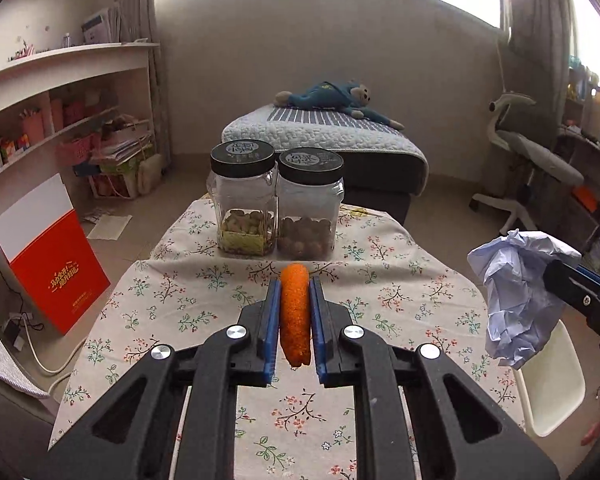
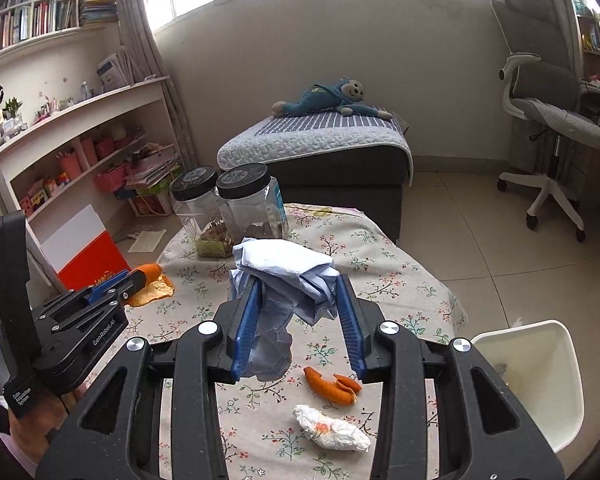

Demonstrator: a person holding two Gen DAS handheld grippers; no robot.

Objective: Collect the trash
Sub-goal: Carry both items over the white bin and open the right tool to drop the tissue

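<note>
Left gripper (image 1: 295, 312): pinching an orange peel (image 1: 295, 314), lifted over the table (image 1: 400, 264)
Right gripper (image 2: 296, 320): clamped on crumpled blue paper (image 2: 288, 272), held above the table's middle
Bin: white bin (image 2: 540, 380) just off the table's right edge, little visible inside
Left to do: both held pieces to drop; a second peel (image 2: 332, 386) and white wad (image 2: 332, 428) lie near the right edge
In the way: two jars (image 1: 276, 200) at the far edge, clear of the route to the bin
</note>
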